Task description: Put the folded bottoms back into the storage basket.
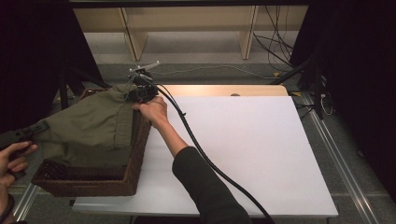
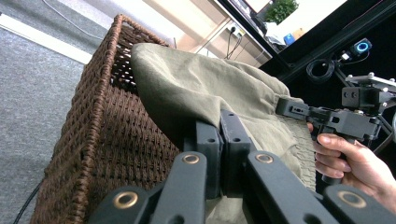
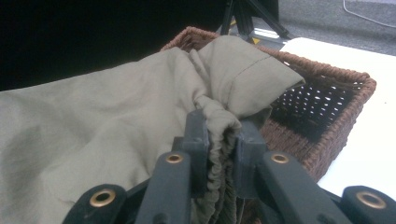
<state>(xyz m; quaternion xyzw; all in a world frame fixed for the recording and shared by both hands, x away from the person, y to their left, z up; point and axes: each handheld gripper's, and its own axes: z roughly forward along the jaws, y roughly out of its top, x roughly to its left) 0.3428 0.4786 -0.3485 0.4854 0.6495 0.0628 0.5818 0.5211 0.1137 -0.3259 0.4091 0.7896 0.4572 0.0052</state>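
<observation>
Surroundings: dark curtains flank the scene at 9 and 3 o'clock; pale wooden shelving [image 1: 187, 28] stands at 12 o'clock, with loose cables on grey floor beyond the far edge.
Table: white rectangular tabletop [image 1: 243, 149], bare across its centre and 3 o'clock half.
Basket: brown woven wicker basket [image 1: 88, 182], rectangular, at the 9 o'clock edge of the table, overhanging that edge. Its open-weave wall is seen in the left gripper view [image 2: 107, 140], and its rim in the right gripper view [image 3: 345, 107].
Cloth: olive-green fabric garment with a gathered elastic hem [image 1: 88, 123], stretched over the basket, from 8 o'clock to 12 o'clock of the basket. It spans between both grippers and hangs partly into the basket. Also seen at [image 2: 201, 88] and [image 3: 102, 126].
Right arm: dark sleeve [image 1: 205, 186] enters from 6 o'clock; the right hand [image 1: 152, 111] sits at the basket's far corner.
Right gripper: black two-jaw right gripper [image 1: 140, 86], jaws clamped on the garment's gathered hem, fabric bunched between the pads [image 3: 219, 135]. Its cable trails back toward 6 o'clock.
Left hand: left hand [image 1: 11, 161] at the 9 o'clock margin.
Left gripper: black two-jaw left gripper [image 1: 29, 132], jaws pressed together on a fold of the garment [image 2: 223, 140], at the basket's near side.
</observation>
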